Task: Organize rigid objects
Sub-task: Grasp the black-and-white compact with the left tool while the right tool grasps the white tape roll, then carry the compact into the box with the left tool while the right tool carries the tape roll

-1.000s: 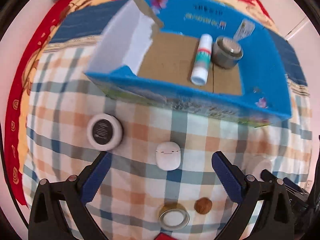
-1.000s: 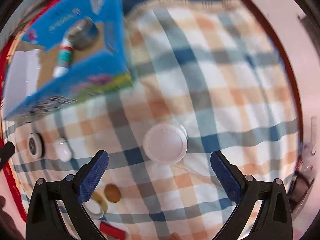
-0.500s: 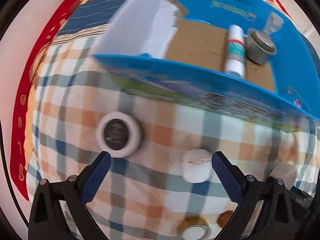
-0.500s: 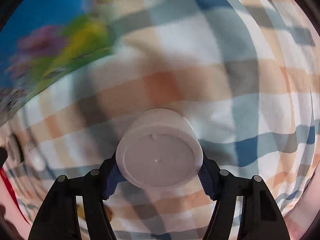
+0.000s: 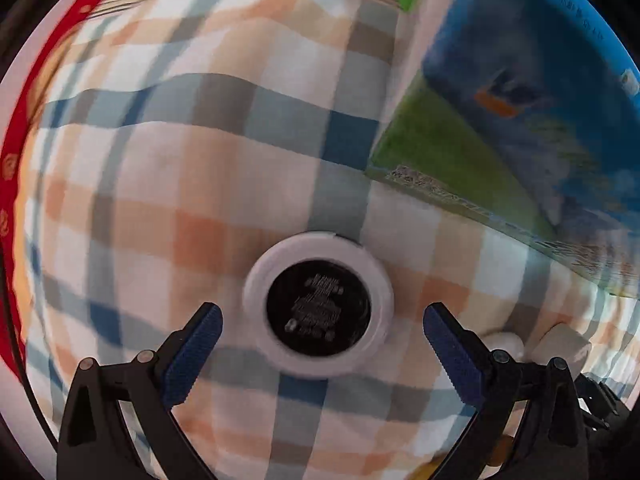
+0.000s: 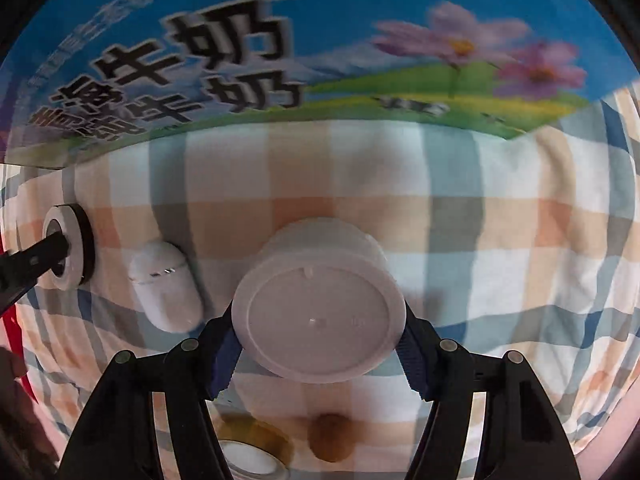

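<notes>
My right gripper (image 6: 320,332) is shut on a white round jar (image 6: 320,304), held close over the checked cloth. My left gripper (image 5: 320,332) is open, its fingers on either side of a white disc with a black centre (image 5: 319,304) that lies on the cloth. The disc also shows in the right wrist view (image 6: 68,246), with a left finger over it. A white earbud case (image 6: 166,286) lies between the disc and the jar. The blue milk carton box (image 6: 280,48) stands just beyond; in the left wrist view (image 5: 520,120) it is at the upper right.
A tape roll (image 6: 252,452) and a brown walnut (image 6: 332,436) lie on the cloth below the right gripper. The checked cloth (image 5: 180,200) covers a soft bed with a red border (image 5: 12,184) at the left.
My left gripper has moved left and down until the black-centred disc sits between its open fingers. My right gripper closed on the white jar and has carried it toward the box.
</notes>
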The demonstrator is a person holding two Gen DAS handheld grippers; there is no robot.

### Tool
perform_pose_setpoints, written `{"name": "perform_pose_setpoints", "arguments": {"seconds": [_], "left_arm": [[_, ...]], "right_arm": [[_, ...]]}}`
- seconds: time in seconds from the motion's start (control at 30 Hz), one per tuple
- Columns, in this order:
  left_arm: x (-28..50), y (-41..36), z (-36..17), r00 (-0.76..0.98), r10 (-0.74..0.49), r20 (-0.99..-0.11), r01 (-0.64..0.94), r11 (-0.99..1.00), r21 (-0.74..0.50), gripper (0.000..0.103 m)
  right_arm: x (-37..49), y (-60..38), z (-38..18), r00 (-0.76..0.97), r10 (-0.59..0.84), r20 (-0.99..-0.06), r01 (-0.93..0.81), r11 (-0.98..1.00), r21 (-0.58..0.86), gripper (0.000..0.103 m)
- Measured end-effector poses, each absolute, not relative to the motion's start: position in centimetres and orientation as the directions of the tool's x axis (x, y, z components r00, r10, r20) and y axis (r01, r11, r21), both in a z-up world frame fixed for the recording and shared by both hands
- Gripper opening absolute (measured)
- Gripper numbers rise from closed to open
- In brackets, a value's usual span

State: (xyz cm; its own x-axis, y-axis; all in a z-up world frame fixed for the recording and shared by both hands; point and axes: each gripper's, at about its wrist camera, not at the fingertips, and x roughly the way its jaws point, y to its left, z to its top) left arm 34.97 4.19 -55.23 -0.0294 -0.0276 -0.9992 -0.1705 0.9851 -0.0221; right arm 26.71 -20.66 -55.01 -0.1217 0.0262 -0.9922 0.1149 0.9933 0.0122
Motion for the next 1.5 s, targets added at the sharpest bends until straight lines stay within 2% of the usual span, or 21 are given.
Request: {"name": "perform_pose_setpoints", "arguments": {"seconds": [0.1, 0.17, 0.23, 0.47, 0.57, 0.77, 1.17, 1.5], "left_arm": [[35.5, 4.3, -56.0, -0.002, -0.059, -0.998, -0.158, 0.986, -0.058, 0.101], [35.7, 4.3, -56.2, -0.004, -0.053, -0.999, -0.15, 0.987, -0.052, 0.085], [35.6, 4.4, -56.1, -0.006, -0.055, -0.998, -0.133, 0.99, -0.054, 0.073], [32.0, 3.9, -55.7, -0.049, -0.087, -0.995, -0.09, 0.993, -0.082, 0.074], [30.7, 3.8, -57.4, -0.105, -0.076, -0.992, -0.089, 0.994, -0.066, 0.074], [29.9, 3.9, -56.8, -0.046, -0.077, -0.996, -0.095, 0.993, -0.073, 0.073], [25.8, -0.2, -48.5, 0.122, -0.051, -0.991, 0.047, 0.998, -0.045, 0.073], [26.3, -3.3, -38.9, 0.282, -0.118, -0.952, 0.092, 0.991, -0.095, 0.073]], "right_arm": [[26.8, -20.1, -55.1, -0.129, 0.028, -0.991, 0.107, 0.994, 0.014, 0.07], [26.7, -19.9, -55.2, -0.134, 0.026, -0.991, 0.104, 0.995, 0.012, 0.07], [26.9, -19.5, -55.4, -0.14, 0.021, -0.99, 0.098, 0.995, 0.008, 0.07], [27.9, -16.4, -55.1, -0.161, 0.038, -0.986, 0.074, 0.997, 0.026, 0.07], [27.3, -15.2, -55.1, -0.173, 0.038, -0.984, 0.051, 0.998, 0.029, 0.07], [26.9, -14.8, -55.7, -0.188, 0.03, -0.982, 0.045, 0.999, 0.022, 0.07], [26.3, -16.9, -54.1, -0.12, 0.067, -0.991, 0.029, 0.998, 0.064, 0.07], [25.9, -20.8, -44.0, 0.043, 0.105, -0.994, 0.039, 0.994, 0.107, 0.07]]}}
